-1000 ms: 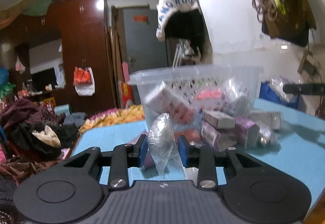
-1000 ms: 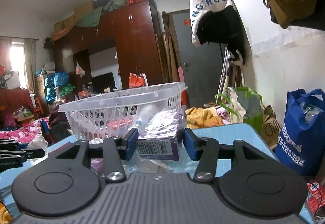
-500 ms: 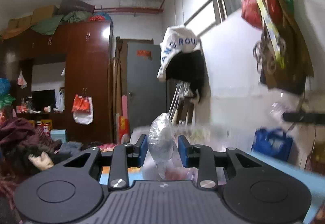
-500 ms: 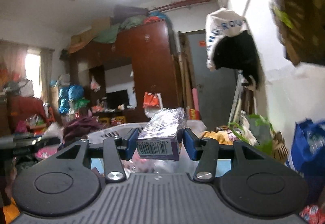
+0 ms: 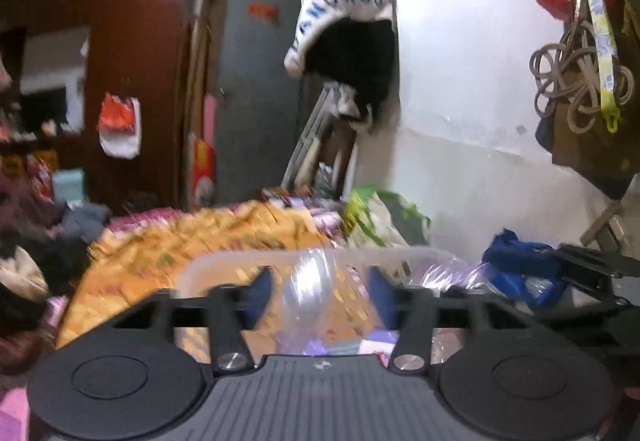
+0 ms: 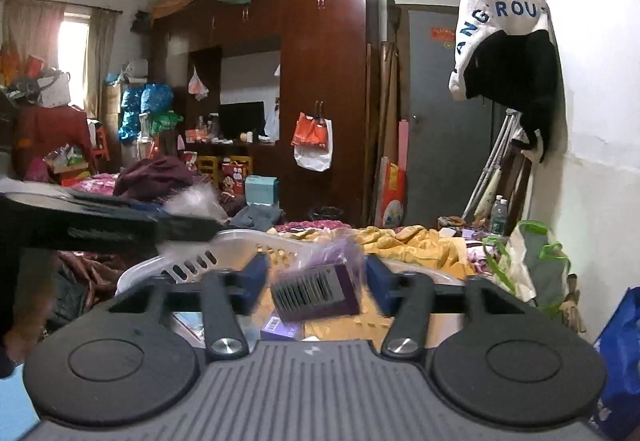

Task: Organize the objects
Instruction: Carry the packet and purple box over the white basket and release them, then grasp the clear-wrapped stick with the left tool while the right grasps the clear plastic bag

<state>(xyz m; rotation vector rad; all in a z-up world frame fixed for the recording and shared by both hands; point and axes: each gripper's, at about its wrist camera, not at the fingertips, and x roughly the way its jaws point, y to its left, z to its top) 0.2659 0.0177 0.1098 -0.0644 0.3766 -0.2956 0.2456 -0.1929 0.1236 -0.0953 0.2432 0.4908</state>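
Note:
In the left wrist view my left gripper (image 5: 320,283) hangs over the white slatted basket (image 5: 224,261). Its jaws are opening, and a small clear plastic bag (image 5: 308,273) sits blurred and loose between them, touching neither blue pad. In the right wrist view my right gripper (image 6: 316,269) is above the same basket (image 6: 192,261), its jaws opening too. A purple box with a barcode (image 6: 320,291) hangs tilted between the pads, with a gap on each side. More purple packets (image 6: 280,325) lie inside the basket below.
A yellow blanket (image 6: 416,245) is heaped behind the basket. A green-handled bag (image 6: 532,265) and a blue bag (image 5: 520,269) stand by the white wall on the right. The left gripper's black body (image 6: 100,227) crosses the right wrist view. A dark wardrobe (image 6: 324,89) stands behind.
Both grippers rose from the blue table to above the basket. Each was shut on its item, the bag and the purple box; now both jaws stand wide and the items are loose.

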